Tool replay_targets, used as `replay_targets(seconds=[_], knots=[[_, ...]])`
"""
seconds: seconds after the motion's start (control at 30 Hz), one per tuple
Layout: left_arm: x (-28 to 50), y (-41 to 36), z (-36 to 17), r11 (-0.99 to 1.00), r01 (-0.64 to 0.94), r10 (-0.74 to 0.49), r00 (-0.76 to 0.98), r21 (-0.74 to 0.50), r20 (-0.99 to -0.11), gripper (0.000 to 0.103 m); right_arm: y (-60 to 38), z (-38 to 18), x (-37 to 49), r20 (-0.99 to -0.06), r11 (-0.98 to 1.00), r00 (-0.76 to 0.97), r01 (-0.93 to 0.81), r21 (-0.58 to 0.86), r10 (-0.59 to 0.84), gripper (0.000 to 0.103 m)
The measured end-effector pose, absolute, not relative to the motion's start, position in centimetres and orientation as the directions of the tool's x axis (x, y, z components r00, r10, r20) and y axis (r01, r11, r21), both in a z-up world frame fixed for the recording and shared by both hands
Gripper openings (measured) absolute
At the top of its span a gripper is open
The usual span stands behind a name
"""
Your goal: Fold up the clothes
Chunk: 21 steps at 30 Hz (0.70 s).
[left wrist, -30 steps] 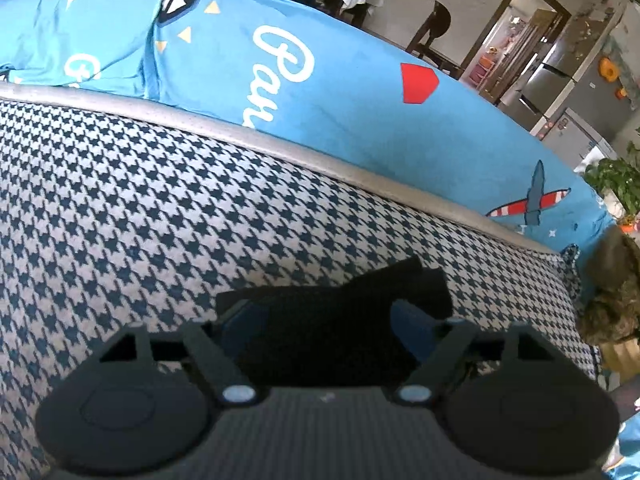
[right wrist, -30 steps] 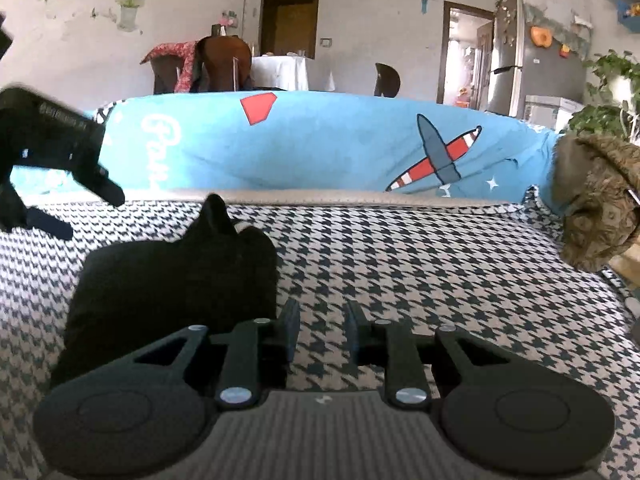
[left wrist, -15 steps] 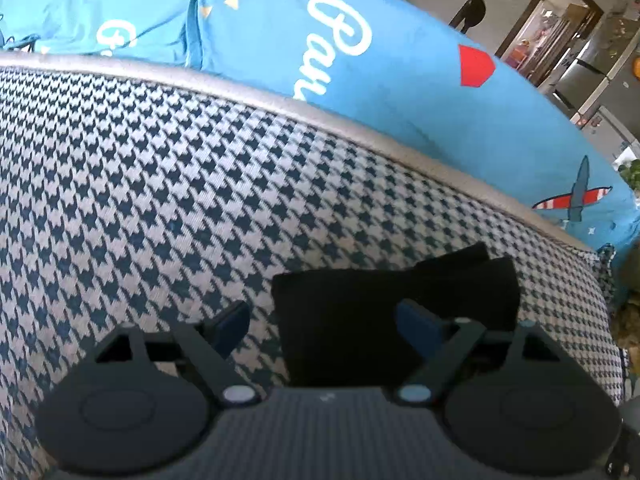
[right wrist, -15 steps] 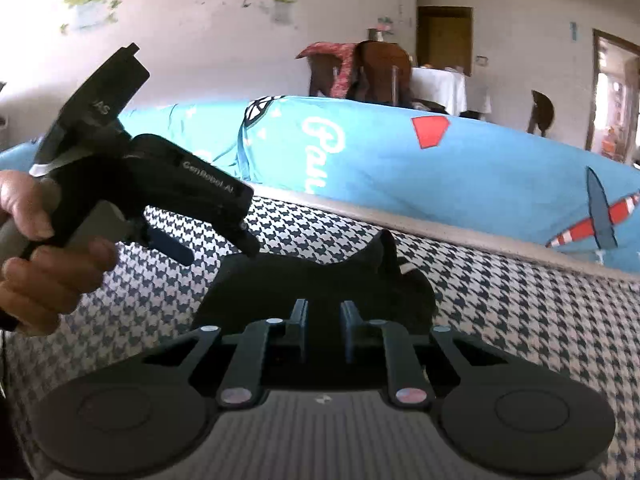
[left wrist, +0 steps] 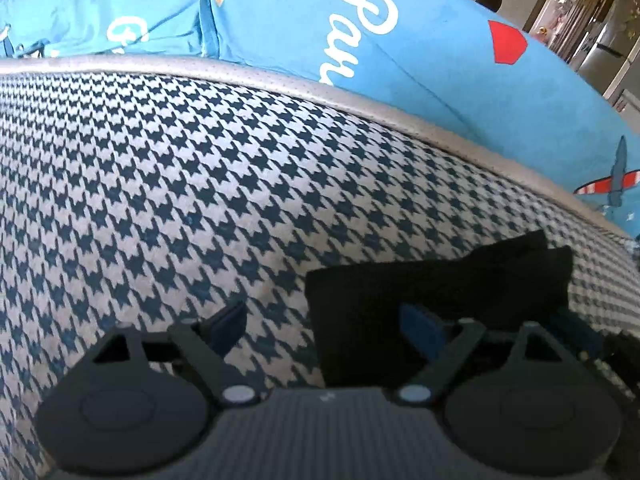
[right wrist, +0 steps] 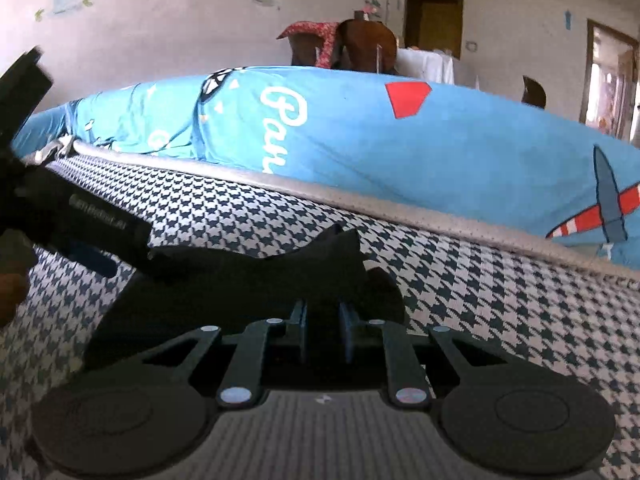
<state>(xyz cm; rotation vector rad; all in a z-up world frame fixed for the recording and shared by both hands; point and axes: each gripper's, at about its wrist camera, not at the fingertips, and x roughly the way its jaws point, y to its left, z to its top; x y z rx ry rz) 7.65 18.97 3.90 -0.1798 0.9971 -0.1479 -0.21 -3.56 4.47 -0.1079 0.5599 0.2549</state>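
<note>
Resting spot of the clothing: black folded garment (left wrist: 436, 300) lies flat on the houndstooth surface (left wrist: 168, 184), nearer its back edge than its front, with bare pattern on every visible side.
Garment shape: a compact dark bundle; one peak of cloth (right wrist: 336, 246) stands up from its top toward the back edge, and a rounded lump sits beside that peak.
Left gripper: left gripper (left wrist: 326, 322) has its blue-padded fingers (left wrist: 420, 326) spread wide; one pad is over the bare check pattern, the other over the garment's near corner, nothing pinched between them.
Left gripper seen from the right wrist view: its black body (right wrist: 80, 220) reaches in from the left edge of the surface, ending just beside the garment's left end; a hand (right wrist: 10, 292) shows partly behind it.
Right gripper: right gripper (right wrist: 323, 332) has its jaws drawn near together with a narrow gap, low at the garment's near edge; whether cloth is caught in that gap I cannot tell, since everything there is black.
Back edge of the surface: a grey piped rim (right wrist: 320, 190), with a bright blue printed cover (right wrist: 460, 148) rising directly behind it.
Farther room: wooden chair (right wrist: 368, 48) draped with red cloth, beyond the blue cover.
</note>
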Motion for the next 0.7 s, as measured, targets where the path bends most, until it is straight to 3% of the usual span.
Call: replay_targets(seconds=[0.23,0.33,0.47,0.7], knots=[[8.5,18.3,2.8,0.985,0.038,-0.159,0.556,-0.167,-0.816,0.09,-4.9,3.8,1.5,-0.545,0.971,0.807,-0.231,0.065,0.229,0.01],[8.6,18.2,2.4,0.989,0.035,-0.138,0.569,-0.143,-0.811,0.097,-5.5,3.6,2.0,-0.546,0.971,0.804,-0.216,0.099,0.235,0.007],[8.9,18.1,2.1,0.991,0.027,-0.12,0.574,-0.127,-0.81,0.099,-6.2,3.7,2.7,-0.554,0.973,0.799,-0.187,0.138,0.232,0.007],[9.3,18.3,2.1,0.992,0.006,-0.107,0.573,-0.126,-0.813,0.103,-6.2,4.6,3.3,-0.594,0.979,0.778,-0.166,0.117,0.203,0.007]])
